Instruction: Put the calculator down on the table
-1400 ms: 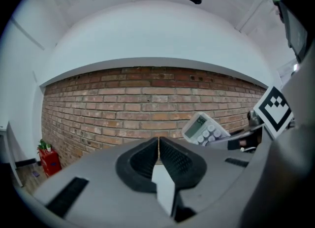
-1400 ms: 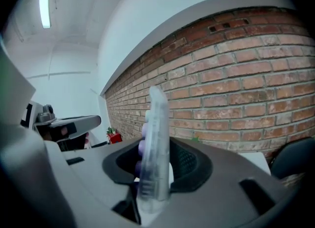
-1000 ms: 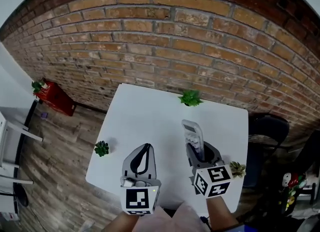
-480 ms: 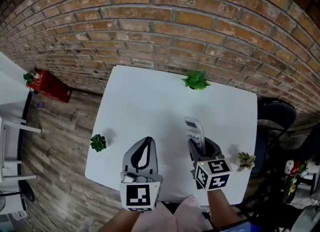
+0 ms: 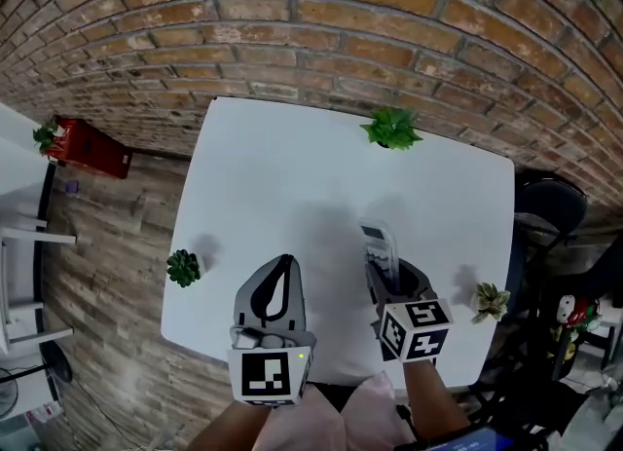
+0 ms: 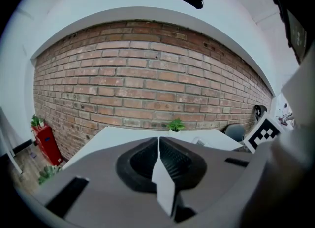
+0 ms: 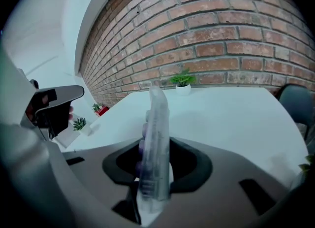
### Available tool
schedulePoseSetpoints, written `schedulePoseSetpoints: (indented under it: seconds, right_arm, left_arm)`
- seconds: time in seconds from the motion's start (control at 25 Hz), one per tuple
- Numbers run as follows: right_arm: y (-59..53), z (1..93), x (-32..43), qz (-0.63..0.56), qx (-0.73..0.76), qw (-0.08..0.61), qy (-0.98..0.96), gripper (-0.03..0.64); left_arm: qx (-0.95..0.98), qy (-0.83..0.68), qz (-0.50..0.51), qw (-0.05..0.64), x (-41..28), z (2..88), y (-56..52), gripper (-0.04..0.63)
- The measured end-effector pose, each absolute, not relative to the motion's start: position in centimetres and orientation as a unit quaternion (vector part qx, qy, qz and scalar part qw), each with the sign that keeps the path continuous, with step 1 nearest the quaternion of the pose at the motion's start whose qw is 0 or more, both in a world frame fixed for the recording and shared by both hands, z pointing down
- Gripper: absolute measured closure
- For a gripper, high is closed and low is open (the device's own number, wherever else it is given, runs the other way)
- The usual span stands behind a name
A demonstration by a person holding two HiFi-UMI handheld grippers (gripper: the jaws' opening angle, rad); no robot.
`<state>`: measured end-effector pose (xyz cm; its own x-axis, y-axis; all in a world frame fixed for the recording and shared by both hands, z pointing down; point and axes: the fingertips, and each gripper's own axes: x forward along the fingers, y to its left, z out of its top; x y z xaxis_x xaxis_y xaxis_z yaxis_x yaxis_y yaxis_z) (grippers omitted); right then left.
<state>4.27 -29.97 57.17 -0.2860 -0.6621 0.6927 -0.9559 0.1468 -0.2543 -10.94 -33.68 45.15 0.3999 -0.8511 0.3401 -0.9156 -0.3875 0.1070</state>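
The calculator [image 5: 379,250] is a slim pale grey slab with rows of keys. It sticks out forward from my right gripper [image 5: 387,281], which is shut on its near end, over the right half of the white table [image 5: 282,186]. In the right gripper view the calculator [image 7: 155,138] stands edge-on between the jaws, its far end pointing at the brick wall. My left gripper [image 5: 276,293] hangs over the table's near edge, left of the right one. Its jaws [image 6: 158,159] meet along a thin line with nothing between them.
A green potted plant [image 5: 391,130] stands at the table's far edge by the brick wall. A small succulent [image 5: 182,267] sits at the left edge and a pale one [image 5: 489,299] at the right edge. A dark chair [image 5: 550,207] stands right of the table, a red box [image 5: 86,147] on the floor at left.
Both grippers have sunk toward the table, the right one with the calculator still in it. The table now looks larger and sits higher in the head view.
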Motion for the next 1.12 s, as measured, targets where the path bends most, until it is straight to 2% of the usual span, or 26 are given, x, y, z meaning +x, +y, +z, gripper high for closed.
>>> schedulePoseSetpoints:
  seconds: [0.4,0.88,1.12]
  right_arm:
    - [-30.7,58.2,4.4,0.389,0.562,0.18,-0.708,0.477]
    - [-31.0,58.4,4.6,0.393,0.562,0.18,-0.705,0.472]
    - [-31.2,58.5,5.6,0.382,0.571,0.196,-0.7,0.445]
  left_arm:
    - [0.827,-0.526,0.126,0.153,-11.0,46.5,-34.4,0.577]
    - [0.836,-0.509,0.147,0.145,-10.4,47.5,-35.3,0.577]
    - [0.841,-0.501,0.146,0.14,-9.5,47.3,-35.7,0.577]
